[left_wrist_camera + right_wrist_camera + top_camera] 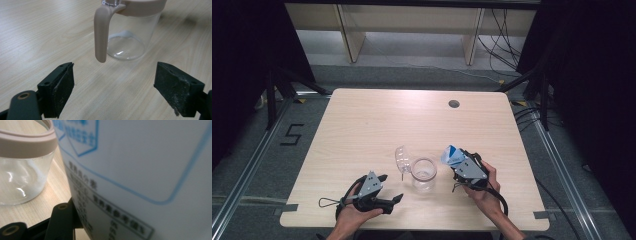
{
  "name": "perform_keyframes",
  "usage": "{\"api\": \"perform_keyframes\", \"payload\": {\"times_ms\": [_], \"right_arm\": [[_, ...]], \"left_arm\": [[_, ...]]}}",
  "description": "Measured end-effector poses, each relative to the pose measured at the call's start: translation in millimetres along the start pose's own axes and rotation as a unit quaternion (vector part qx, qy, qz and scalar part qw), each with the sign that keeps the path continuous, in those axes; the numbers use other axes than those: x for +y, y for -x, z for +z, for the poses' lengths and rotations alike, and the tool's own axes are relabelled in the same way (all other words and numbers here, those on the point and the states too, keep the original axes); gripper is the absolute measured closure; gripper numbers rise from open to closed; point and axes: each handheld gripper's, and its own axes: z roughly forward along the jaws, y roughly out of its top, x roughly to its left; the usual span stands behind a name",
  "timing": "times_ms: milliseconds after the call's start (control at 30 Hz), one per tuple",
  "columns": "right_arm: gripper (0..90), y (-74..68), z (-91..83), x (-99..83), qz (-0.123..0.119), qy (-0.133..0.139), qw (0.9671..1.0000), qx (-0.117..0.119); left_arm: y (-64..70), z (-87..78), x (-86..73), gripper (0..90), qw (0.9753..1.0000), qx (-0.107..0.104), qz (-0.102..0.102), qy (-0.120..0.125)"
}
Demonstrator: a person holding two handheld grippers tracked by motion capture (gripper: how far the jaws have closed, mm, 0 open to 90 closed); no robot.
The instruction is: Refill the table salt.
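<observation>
A clear glass jar (424, 173) with a beige rim stands near the table's front middle, its clear lid (402, 159) flipped open to the left. My right gripper (460, 165) is shut on a white packet with blue print (451, 155), held just right of the jar's mouth. In the right gripper view the packet (140, 170) looms close beside the jar (22, 170). My left gripper (392, 188) lies open at the jar's front left. Its jaws (115, 75) stand wide apart, facing the jar's beige handle (101, 32), with nothing between them.
The light wooden table (362, 125) has a round cable hole (454, 104) at the back right. Black cables trail from both grippers toward the front edge. Shelving legs and floor cables lie beyond the far edge.
</observation>
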Motion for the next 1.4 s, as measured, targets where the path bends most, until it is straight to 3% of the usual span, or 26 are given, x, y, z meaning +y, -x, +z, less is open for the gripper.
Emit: {"api": "perform_keyframes", "payload": {"times_ms": [100, 133, 200, 333, 400, 433, 467, 633, 667, 700, 867, 967, 1033, 1133, 1200, 1267, 1367, 1400], "right_arm": [[46.0, -0.9, 0.2, 0.1, -0.01, -0.002, 0.9999, -0.002], [46.0, -1.8, 0.1, 0.0, -0.007, -0.005, 1.0, -0.003], [46.0, -0.8, 1.1, 0.3, -0.028, -0.005, 0.9995, -0.011], [46.0, -4.2, -0.1, 1.3, -0.033, -0.007, 0.9993, -0.015], [46.0, -3.0, 0.5, 2.2, -0.052, -0.004, 0.9985, -0.019], [46.1, -4.8, -0.3, 2.4, -0.04, -0.007, 0.999, -0.018], [46.1, -4.1, 0.3, 3.1, -0.056, -0.005, 0.9982, -0.021], [46.1, -5.8, 3.9, 6.0, -0.053, -0.001, 0.9983, -0.023], [46.1, -6.0, 4.8, 6.5, -0.055, -0.005, 0.9982, -0.024], [46.1, -6.2, 6.2, 7.3, -0.056, -0.003, 0.9981, -0.023], [46.1, -10.3, 9.6, 9.9, -0.059, -0.001, 0.9981, -0.018], [46.1, -10.0, 10.3, 10.7, -0.075, 0.001, 0.997, -0.02], [46.1, -10.7, 10.0, 10.1, -0.068, -0.003, 0.9975, -0.018], [46.1, -8.5, 10.9, 9.8, -0.092, -0.006, 0.9954, -0.026], [46.1, -8.9, 10.2, 9.2, -0.079, -0.008, 0.9965, -0.026], [46.1, -7.8, 10.2, 9.3, -0.097, -0.011, 0.9947, -0.034], [46.1, -7.4, 10.5, 9.7, -0.101, -0.013, 0.9944, -0.027], [46.2, -7.9, 9.6, 9.3, -0.098, -0.012, 0.9943, -0.039]], "left_arm": [[-0.1, 0.7, 0.1, 15.8, 1.0, -0.003, -0.007, 0.0], [-0.2, 0.4, 0.0, 15.8, 1.0, -0.003, -0.004, -0.001], [-1.1, -1.0, 0.2, 15.8, 0.9999, 0.003, 0.007, -0.007], [-0.4, -0.6, 0.2, 15.8, 1.0, 0.0, -0.004, 0.001], [-0.6, -0.6, 0.3, 15.8, 1.0, 0.0, -0.003, 0.002], [-0.5, -0.5, 0.5, 15.8, 1.0, 0.001, -0.003, 0.001], [-0.1, -0.5, 0.4, 15.8, 1.0, 0.002, -0.003, 0.001], [0.4, 0.2, 0.5, 15.8, 1.0, 0.002, -0.007, 0.003], [-1.3, -1.2, 0.6, 15.8, 0.9999, 0.005, 0.005, -0.007], [-0.1, -0.7, 0.3, 15.8, 1.0, 0.002, -0.003, 0.0], [-0.5, -0.8, 0.3, 15.8, 1.0, -0.001, -0.003, 0.001], [-0.4, -0.8, 0.6, 15.8, 1.0, -0.001, -0.002, 0.002], [-0.4, -1.0, 0.5, 15.8, 1.0, -0.001, -0.002, 0.001], [-0.5, -0.5, 0.6, 15.8, 1.0, -0.001, -0.003, 0.002], [0.2, -0.8, 0.5, 15.8, 1.0, 0.001, -0.002, 0.0], [0.7, -0.2, 0.5, 15.8, 1.0, 0.0, -0.006, 0.003], [0.5, -0.3, 0.5, 15.8, 1.0, 0.0, -0.003, 0.0], [0.6, -0.2, 0.5, 15.8, 1.0, 0.0, -0.003, 0.001]]}}
